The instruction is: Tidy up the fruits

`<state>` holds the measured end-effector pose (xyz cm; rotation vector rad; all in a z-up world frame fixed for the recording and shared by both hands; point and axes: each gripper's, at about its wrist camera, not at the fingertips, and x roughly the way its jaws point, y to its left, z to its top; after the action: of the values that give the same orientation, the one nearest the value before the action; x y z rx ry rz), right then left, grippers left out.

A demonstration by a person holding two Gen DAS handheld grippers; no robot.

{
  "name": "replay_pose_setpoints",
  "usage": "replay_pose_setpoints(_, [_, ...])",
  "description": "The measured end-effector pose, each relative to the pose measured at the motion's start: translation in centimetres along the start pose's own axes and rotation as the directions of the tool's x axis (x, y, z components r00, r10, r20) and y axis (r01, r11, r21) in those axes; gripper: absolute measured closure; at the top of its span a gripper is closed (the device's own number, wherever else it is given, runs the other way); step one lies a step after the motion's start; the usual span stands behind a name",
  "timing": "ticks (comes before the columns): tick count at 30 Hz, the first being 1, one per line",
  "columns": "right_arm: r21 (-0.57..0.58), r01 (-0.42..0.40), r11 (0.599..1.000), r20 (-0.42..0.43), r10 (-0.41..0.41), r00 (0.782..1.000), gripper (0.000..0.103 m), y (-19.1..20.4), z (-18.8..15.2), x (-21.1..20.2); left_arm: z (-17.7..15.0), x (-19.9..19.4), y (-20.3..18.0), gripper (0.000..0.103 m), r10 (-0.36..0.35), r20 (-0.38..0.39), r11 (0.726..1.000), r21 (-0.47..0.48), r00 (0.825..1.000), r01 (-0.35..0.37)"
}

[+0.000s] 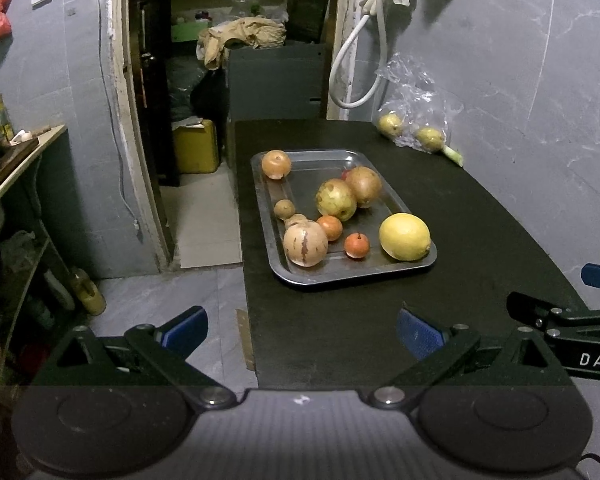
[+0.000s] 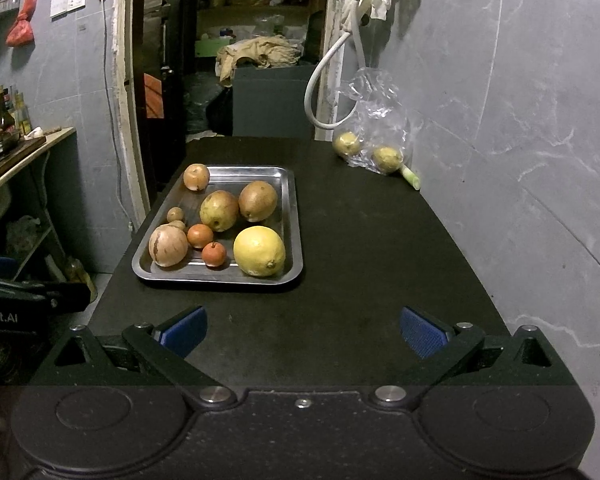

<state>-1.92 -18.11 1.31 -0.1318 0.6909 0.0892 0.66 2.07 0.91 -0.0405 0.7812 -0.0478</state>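
Both grippers, left (image 1: 302, 332) and right (image 2: 303, 332), hang wide apart and empty over the tabletop's (image 2: 360, 240) near edge. Fruit's piled in the tray (image 2: 296, 216) by the left edge, lemon (image 2: 259, 251) in its near right corner. Bag (image 2: 374, 128) with two more sits at the far right corner.

A steel tray (image 2: 294, 216) lies flat on the dark table (image 2: 360, 260), holding the loose fruit. A large yellow lemon (image 2: 259, 251) sits at its near right corner. A pale streaked round fruit (image 2: 168, 245) occupies the near left corner. Between them rest two small orange fruits (image 2: 200, 236), one with a stem (image 2: 214, 254). Behind stand a green-yellow pear (image 2: 219, 211) touching a brown pear (image 2: 258, 201). An orange-tan fruit (image 2: 196, 177) lies at the far left corner. Two yellowish fruits sit in a clear bag (image 2: 374, 128) at the table's far right, well apart from the tray.
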Motion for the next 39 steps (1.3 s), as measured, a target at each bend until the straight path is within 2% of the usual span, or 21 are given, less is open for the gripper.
replay_pose_setpoints(29, [0.003, -0.004, 1.000, 0.003, 0.004, 1.000, 0.001, -0.05, 0.03, -0.25, 0.08, -0.51, 0.16, 0.000, 0.017, 0.003, 1.000, 0.006, 1.000, -0.017])
replay_pose_setpoints(32, [0.002, -0.004, 1.000, 0.005, 0.004, 1.000, 0.001, -0.06, 0.02, -0.24, 0.18, -0.63, 0.09, 0.000, 0.024, 0.000, 0.999, 0.032, 1.000, -0.024])
replay_pose_setpoints(36, [0.000, -0.003, 1.000, 0.007, 0.003, 1.000, 0.001, 0.07, 0.04, -0.34, 0.23, -0.55, -0.45, 0.000, 0.079, -0.001, 0.993, 0.085, 0.997, -0.079])
replay_pose_setpoints(39, [0.001, -0.002, 1.000, 0.004, 0.002, 1.000, 0.001, 0.01, 0.03, -0.30, 0.26, -0.68, -0.36, 0.000, 0.069, -0.002, 0.995, 0.075, 0.998, -0.069])
